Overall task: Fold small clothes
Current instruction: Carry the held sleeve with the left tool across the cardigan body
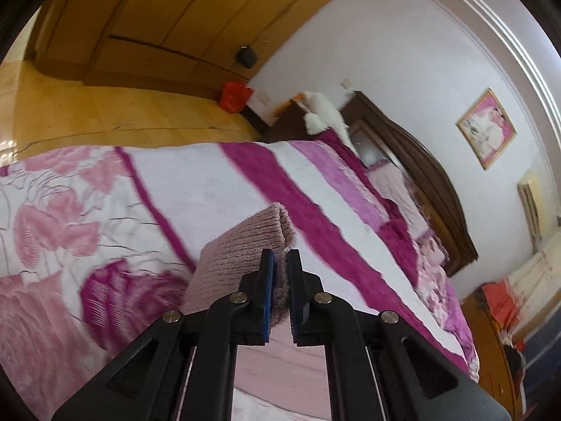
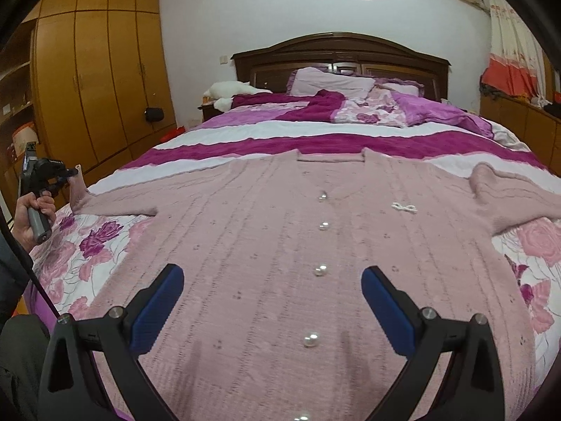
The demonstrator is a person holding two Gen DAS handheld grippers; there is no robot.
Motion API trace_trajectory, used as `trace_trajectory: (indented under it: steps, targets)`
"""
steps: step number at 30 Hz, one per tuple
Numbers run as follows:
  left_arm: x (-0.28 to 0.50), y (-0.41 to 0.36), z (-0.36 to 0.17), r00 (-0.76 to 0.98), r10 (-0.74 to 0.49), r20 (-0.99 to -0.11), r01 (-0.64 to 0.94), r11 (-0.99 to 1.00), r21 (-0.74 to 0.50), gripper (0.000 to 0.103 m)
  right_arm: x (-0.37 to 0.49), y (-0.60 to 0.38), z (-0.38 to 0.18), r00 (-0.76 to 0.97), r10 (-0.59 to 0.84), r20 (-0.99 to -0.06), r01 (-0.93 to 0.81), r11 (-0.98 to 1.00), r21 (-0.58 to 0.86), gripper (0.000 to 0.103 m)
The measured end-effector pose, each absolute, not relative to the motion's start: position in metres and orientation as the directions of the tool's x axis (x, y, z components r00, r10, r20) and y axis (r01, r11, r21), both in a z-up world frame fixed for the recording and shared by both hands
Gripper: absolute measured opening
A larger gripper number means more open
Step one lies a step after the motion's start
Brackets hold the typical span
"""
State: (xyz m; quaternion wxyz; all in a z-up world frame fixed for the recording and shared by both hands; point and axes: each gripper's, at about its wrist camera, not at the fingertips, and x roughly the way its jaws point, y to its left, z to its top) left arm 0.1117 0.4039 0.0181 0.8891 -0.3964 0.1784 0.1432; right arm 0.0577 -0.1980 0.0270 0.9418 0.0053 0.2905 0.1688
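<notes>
We see a pink knitted cardigan spread flat, front up, on the bed, its collar toward the dark wooden headboard and its hem nearest the right wrist camera. A row of pearl buttons runs down its middle, and a small white bow sits on the chest to the right of them. Both sleeves stretch out sideways over the flowered bedspread.

Our left claw is clamped on the cuff of one sleeve, the ribbed knit pinched between its blue pads and lifted off the bedspread. In the right wrist view this same claw shows at the far left edge of the bed, held in a hand, with the sleeve end rising up to it.

Our right claw hovers above the lower part of the cardigan with its jaws spread wide, gripping nothing; the buttons lie between its two fingers in the view.

Pillows and a rumpled purple blanket lie at the head of the bed, and a wooden wardrobe stands along the left wall.
</notes>
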Motion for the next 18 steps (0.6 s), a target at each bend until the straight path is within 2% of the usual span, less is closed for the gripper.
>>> trace_trajectory:
  steps: [7,11,18]
  targets:
    - [0.132,0.360,0.045,0.906,0.066,-0.418,-0.339,0.705,-0.623,0.000,0.063,-0.216,0.027,0.793,0.304,-0.528,-0.294,0.950,0.105,0.103]
    - [0.145,0.337,0.049,0.900,0.052,-0.433,-0.330,0.731,-0.598,0.000,0.071,-0.223,0.031,0.834,0.245,-0.495,-0.264,0.964,0.033,0.103]
    - [0.169,0.292,0.052,0.892,0.017,-0.451,-0.301,0.767,-0.567,0.000,0.102,-0.237,0.038,0.859,0.199,-0.471,-0.209,0.977,0.031,0.103]
